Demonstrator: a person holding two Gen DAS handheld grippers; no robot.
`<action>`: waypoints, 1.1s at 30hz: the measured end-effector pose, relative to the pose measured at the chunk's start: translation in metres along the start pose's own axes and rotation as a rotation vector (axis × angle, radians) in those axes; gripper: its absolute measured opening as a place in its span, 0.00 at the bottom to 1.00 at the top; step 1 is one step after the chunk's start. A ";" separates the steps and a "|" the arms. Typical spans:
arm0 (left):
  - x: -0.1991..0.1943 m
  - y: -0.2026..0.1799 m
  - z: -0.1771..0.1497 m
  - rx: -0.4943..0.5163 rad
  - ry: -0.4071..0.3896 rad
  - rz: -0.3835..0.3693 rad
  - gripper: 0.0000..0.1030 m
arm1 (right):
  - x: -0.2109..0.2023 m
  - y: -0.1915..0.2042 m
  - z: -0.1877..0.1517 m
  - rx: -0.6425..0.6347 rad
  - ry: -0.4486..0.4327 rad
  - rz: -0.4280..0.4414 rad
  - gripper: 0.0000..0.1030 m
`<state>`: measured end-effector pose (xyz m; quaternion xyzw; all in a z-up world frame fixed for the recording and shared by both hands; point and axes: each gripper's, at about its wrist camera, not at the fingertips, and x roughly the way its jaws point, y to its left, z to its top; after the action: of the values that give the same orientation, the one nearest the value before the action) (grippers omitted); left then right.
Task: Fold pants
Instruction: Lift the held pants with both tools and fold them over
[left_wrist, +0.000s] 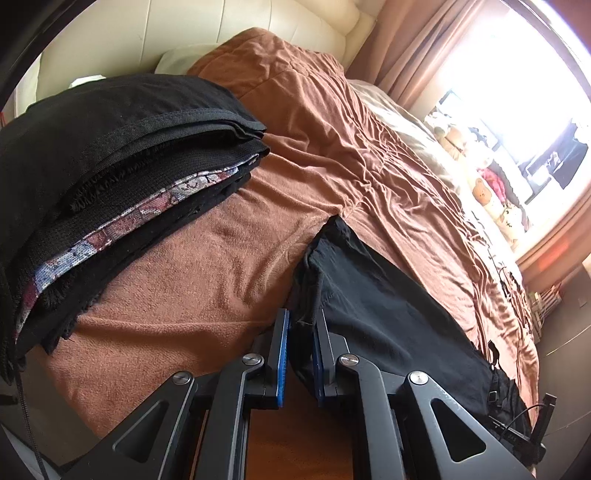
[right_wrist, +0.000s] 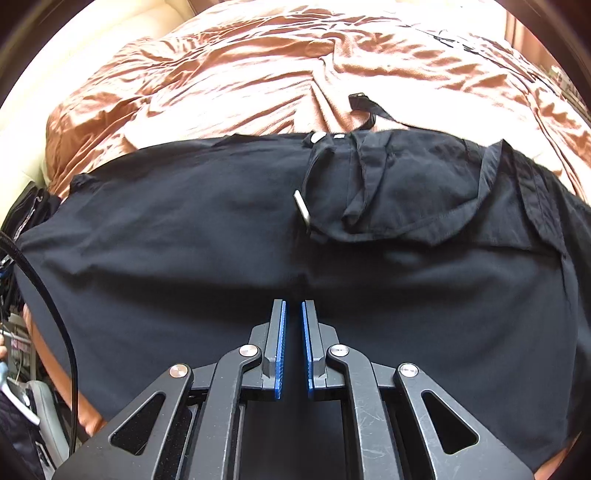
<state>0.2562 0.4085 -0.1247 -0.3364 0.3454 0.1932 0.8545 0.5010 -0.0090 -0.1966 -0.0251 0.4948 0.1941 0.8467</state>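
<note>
Pants (right_wrist: 221, 258) are black and lie spread across the brown blanket (right_wrist: 258, 66) on the bed, near its front edge. All positions below are relative to the pants.

Left gripper (left_wrist: 302, 325): jaws nearly closed, pinching a bunched edge of the pants between the blue pads (left_wrist: 282, 354). The fabric fold stands up between the fingers and runs away from them along the blanket toward the far right. It sits at one end of the garment.

Right gripper (right_wrist: 293, 314): jaws almost together with a thin gap between the blue pads (right_wrist: 280, 350). It is over the middle of the pants, tips pointing down at the cloth. Black fabric fills the gap and everything behind it, so I cannot tell whether it is pinching cloth or just hovering above it.

Waist area: a silver button (right_wrist: 318, 137) and a loose strap (right_wrist: 364, 107) are at the far edge of the pants, and a pocket flap (right_wrist: 417, 192) is folded over on top. A small metal zipper pull (right_wrist: 303, 210) lies just beside the flap.

Stack of folded dark clothes (left_wrist: 110, 177), with one patterned layer in it, sits on the blanket left of the pants, well apart. A cream headboard (left_wrist: 184, 37) is behind the stack. A bright window (left_wrist: 517, 110) with curtains is far beyond the pants on the right. A black cable (right_wrist: 55, 314) hangs at the left edge of the right wrist view, in front of the pants.
</note>
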 end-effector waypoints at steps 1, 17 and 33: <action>0.000 -0.001 0.001 0.002 -0.001 -0.001 0.12 | 0.002 -0.001 0.003 0.021 -0.001 -0.032 0.05; -0.038 -0.050 0.023 0.075 -0.061 -0.074 0.11 | 0.011 -0.003 0.019 0.031 0.010 0.008 0.05; -0.125 -0.181 0.049 0.255 -0.188 -0.194 0.11 | -0.033 -0.015 -0.061 0.121 0.037 0.134 0.06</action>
<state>0.2946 0.3046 0.0711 -0.2373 0.2517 0.0951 0.9334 0.4418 -0.0474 -0.2022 0.0554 0.5219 0.2195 0.8224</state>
